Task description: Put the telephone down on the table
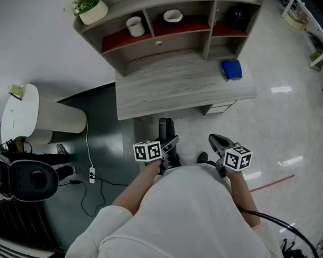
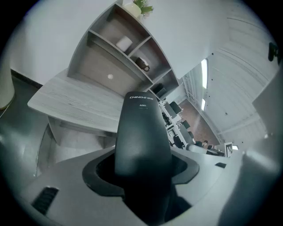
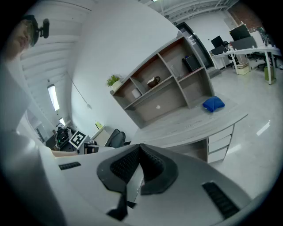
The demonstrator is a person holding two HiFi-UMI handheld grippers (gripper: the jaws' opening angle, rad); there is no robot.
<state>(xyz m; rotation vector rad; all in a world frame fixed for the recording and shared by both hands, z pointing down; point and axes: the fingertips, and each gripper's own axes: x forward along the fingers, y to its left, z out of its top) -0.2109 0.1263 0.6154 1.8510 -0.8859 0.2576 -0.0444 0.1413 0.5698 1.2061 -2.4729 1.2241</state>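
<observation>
The black telephone handset (image 1: 164,129) sticks out forward from my left gripper (image 1: 168,146), whose jaws are shut on its lower part. In the left gripper view the telephone (image 2: 141,137) fills the middle, upright between the jaws, with small white print near its top. It hangs in the air in front of the grey wooden table (image 1: 174,94), short of its near edge. My right gripper (image 1: 217,140) is held beside it at the same height, shut with nothing in it; its ribbed pads (image 3: 152,161) meet at the tips.
A blue cloth (image 1: 231,69) lies on the table's right end. The shelf unit behind holds a white cup (image 1: 135,26), a bowl (image 1: 172,16), a black box (image 1: 237,17) and a plant pot (image 1: 93,9). A white round stand (image 1: 22,113) and a black chair (image 1: 32,181) are at left.
</observation>
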